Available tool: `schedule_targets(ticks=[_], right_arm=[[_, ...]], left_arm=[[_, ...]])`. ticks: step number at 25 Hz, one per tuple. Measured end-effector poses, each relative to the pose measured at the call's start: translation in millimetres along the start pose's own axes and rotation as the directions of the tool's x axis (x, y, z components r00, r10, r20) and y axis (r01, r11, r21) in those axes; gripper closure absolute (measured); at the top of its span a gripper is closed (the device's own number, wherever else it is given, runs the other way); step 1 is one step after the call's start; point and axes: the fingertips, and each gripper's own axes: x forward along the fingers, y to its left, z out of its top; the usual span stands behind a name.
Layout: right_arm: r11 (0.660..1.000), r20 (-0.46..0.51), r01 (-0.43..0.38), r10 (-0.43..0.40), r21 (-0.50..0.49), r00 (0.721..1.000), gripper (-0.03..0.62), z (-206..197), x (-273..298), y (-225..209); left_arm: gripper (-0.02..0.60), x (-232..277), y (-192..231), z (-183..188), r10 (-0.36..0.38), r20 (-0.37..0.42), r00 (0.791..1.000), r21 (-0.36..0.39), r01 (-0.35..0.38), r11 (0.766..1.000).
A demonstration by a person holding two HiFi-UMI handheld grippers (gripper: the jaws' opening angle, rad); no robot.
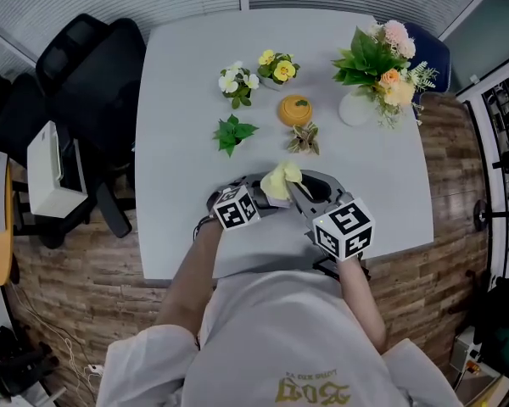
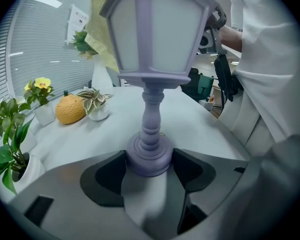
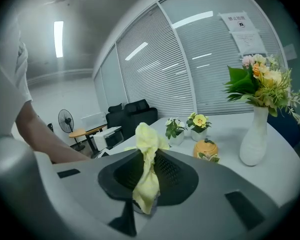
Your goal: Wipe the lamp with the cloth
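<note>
Lilac lantern-shaped lamp is clamped at its base in the left gripper jaws; yellow cloth, at the shade's 11 o'clock, is pinched in the right gripper jaws.

The head view looked steeply down from above onto the grey table, its far edge near the top of the frame. The left gripper view sat low and very close to the lamp, which filled the centre. The right gripper view faced across the table toward the blinds. All three views shared the orange ornament.
</note>
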Motion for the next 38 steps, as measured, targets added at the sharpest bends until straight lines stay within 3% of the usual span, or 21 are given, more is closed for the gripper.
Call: schedule_targets(ticks=[25,38], right_arm=[[0.999,-0.054,0.030,-0.031,-0.023,0.998,0.525,-18.3,-19.2,-7.7],[0.995,-0.081,0.024,-0.032,-0.092,0.996,0.525,-22.5,-28.5,6.9]], left_arm=[[0.275,3.0,0.3,-1.3,-0.017,-0.020,1.000,-0.021,0.016,1.000],[0.276,3.6,-0.4,-1.4,-0.014,-0.020,1.000,-0.022,0.014,1.000]])
